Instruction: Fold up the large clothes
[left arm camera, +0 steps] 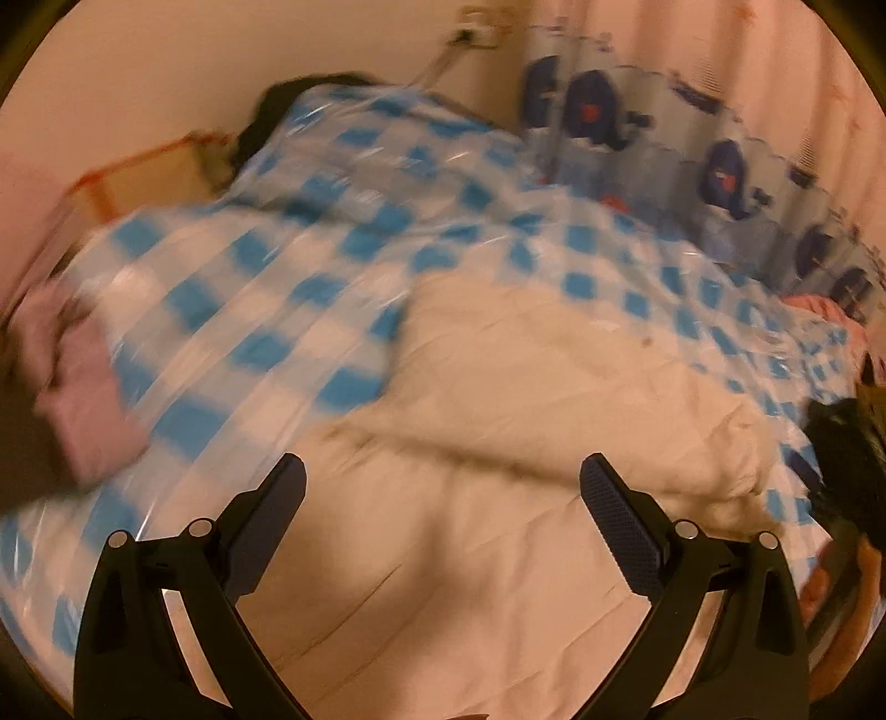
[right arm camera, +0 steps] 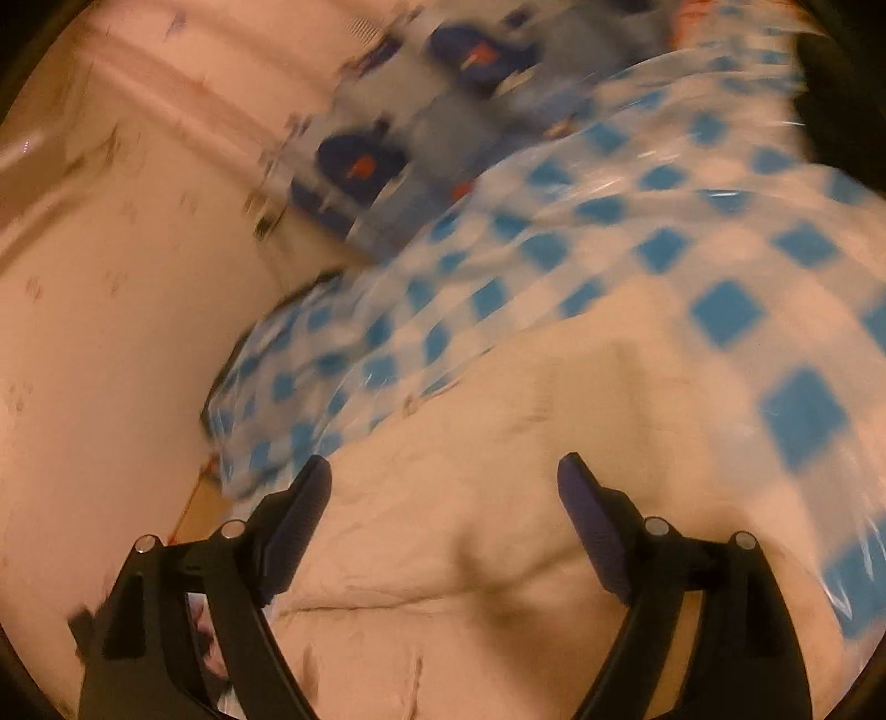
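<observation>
Cream-coloured garment (left arm camera: pixel 498 543) is spread on the blue-checked sheet (left arm camera: pixel 232 288), just below and ahead of the left claw (left arm camera: pixel 443 482) and right claw (right arm camera: pixel 443 482), both held wide open and empty.

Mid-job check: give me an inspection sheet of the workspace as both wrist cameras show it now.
Surface: blue-and-white checked cover with a glossy sheen, spread wide; both views are motion-blurred.
Job's things: cream garment lying crumpled on the cover, with a raised fold across it; it fills the foreground below both tongs.
Clutter: pink cloth at the cover's left edge; dark item at the right edge, too blurred to identify.
Grippers: left tongs open, nothing between the jaws; right tongs open above the garment, nothing between the jaws.
Cables: possibly a cord hanging from a wall fitting; too blurred to confirm.
Surroundings: plain wall; patterned curtain with dark blue motifs.
</observation>
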`<state>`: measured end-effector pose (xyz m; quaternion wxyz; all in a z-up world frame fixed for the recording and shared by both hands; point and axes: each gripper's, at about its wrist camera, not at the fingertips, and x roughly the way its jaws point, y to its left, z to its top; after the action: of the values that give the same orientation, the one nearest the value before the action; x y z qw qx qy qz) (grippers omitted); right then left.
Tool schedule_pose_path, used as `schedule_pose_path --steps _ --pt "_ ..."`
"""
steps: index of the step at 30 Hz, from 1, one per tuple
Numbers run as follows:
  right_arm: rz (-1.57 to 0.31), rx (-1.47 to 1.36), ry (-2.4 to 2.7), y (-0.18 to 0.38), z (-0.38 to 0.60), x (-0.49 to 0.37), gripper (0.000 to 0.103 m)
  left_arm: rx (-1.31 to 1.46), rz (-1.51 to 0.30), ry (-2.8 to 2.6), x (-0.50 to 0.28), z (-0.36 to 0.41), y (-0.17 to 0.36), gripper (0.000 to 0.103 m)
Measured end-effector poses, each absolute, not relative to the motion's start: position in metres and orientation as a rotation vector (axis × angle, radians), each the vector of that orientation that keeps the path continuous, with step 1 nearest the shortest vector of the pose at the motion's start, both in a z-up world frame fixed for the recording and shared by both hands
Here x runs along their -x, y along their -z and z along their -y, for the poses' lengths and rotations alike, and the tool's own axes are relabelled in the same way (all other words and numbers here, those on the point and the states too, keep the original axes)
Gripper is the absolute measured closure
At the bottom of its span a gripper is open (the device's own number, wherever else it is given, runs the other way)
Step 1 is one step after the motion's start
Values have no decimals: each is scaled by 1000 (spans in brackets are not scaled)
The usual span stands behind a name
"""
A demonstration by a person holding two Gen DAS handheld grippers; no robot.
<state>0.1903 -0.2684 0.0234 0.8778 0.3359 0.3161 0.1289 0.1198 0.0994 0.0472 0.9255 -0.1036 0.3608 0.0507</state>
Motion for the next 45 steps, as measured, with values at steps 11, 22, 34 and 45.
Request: schedule_pose_path --steps 11,22,34,45 --pt "-980 -575 -206 70 285 -253 53 73 -980 -50 -241 -60 56 7" --pt "-1073 -470 -177 44 293 -240 27 72 -977 -56 -208 -61 43 7" --pt "-1228 -582 -488 4 389 17 19 66 -851 155 -9 -172 -44 7" --pt "-1269 -729 -556 60 377 83 18 418 -1043 76 64 -314 10 7"
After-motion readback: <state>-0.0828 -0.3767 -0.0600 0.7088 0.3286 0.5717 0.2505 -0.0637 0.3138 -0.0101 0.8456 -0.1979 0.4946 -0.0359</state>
